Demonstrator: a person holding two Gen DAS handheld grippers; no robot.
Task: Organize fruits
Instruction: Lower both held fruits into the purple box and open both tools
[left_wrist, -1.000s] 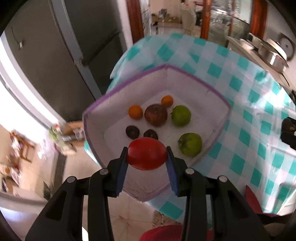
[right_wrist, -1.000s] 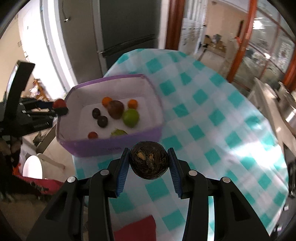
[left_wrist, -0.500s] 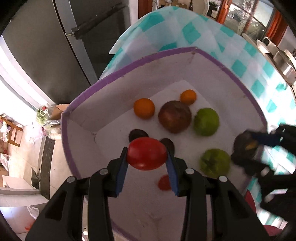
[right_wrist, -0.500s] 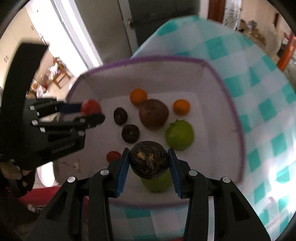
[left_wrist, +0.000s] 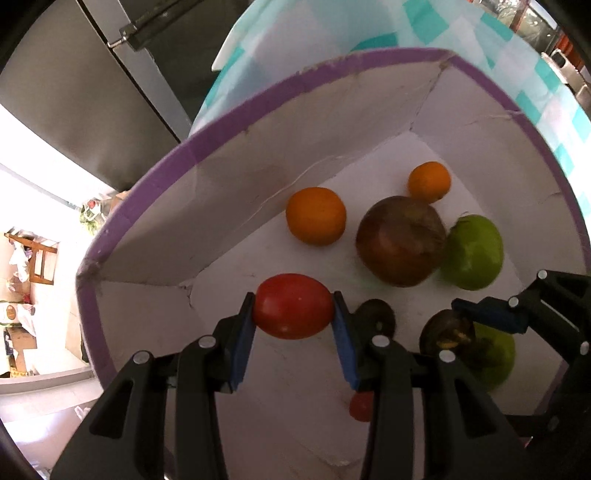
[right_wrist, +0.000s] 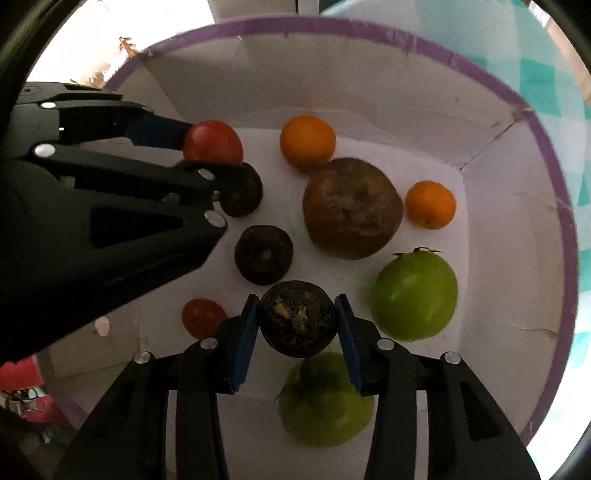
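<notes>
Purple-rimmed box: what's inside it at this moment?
Lying loose in the box: two oranges, brown fruit, two green fruits, two dark fruits, small red fruit. Grippers partly cover the floor.

No word, label, brand or number could be read anywhere, neither on the purple-rimmed box (right_wrist: 546, 155), nor on the fruit, nor on the checked tablecloth (left_wrist: 569, 122).
</notes>
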